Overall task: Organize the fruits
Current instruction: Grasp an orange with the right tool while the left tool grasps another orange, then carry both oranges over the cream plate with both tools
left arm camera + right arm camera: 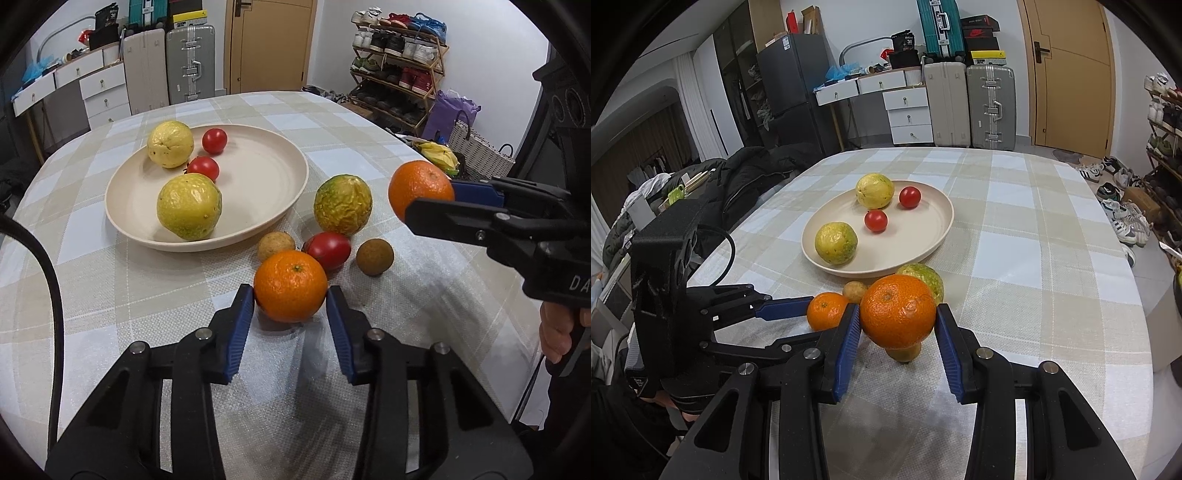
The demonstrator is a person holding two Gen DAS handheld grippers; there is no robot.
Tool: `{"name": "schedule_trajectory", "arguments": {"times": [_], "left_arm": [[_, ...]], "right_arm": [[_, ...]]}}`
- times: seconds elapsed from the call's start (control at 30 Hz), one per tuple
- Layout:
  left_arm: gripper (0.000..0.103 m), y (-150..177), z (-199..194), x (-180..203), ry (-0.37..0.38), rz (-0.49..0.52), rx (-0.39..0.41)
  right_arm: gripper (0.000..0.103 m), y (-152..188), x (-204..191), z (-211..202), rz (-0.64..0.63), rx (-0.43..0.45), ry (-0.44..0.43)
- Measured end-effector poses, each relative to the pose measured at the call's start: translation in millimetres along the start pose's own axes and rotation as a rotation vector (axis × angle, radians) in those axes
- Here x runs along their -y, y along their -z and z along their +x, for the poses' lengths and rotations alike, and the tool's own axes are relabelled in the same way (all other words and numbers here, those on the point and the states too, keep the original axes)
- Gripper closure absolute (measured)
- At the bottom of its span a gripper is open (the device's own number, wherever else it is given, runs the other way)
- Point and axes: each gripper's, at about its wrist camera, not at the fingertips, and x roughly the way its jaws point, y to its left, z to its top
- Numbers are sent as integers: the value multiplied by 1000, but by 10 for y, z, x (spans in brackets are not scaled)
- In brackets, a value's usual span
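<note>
My left gripper (pixel 290 297) is shut on an orange (pixel 290 286) low over the checked cloth, its blue pads pressing both sides. Off to the right, my right gripper (pixel 432 201) holds a second orange (pixel 419 188) above the table; in the right wrist view that gripper (pixel 897 314) is shut on this orange (pixel 897 312). The beige plate (pixel 258 177) holds two yellow fruits and two small tomatoes. A green-yellow wrinkled fruit (pixel 342 205), a red tomato (pixel 328 249) and two small brown fruits (pixel 276 245) (pixel 375 256) lie on the cloth beside the plate.
The table edge curves round at the right, with a woven basket (pixel 476 147) and a shoe rack (pixel 399 62) beyond it. A dark coat (pixel 750 173) lies past the table's left edge. A person's hand (pixel 557 332) holds the right gripper's handle.
</note>
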Motion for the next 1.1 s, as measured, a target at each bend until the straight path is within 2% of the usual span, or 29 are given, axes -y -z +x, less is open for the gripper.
{"name": "schedule_trajectory", "arguments": {"times": [0.33, 0.83, 1.1], "left_arm": [[66, 21, -91, -33, -9, 15, 22], [66, -11, -325, -250, -68, -37, 95], [66, -29, -358, -326, -89, -50, 106]], "right_arm": [[61, 1, 3, -1, 1, 4, 0], [61, -13, 32, -60, 13, 35, -6], [61, -27, 5, -10, -10, 40, 0]]}}
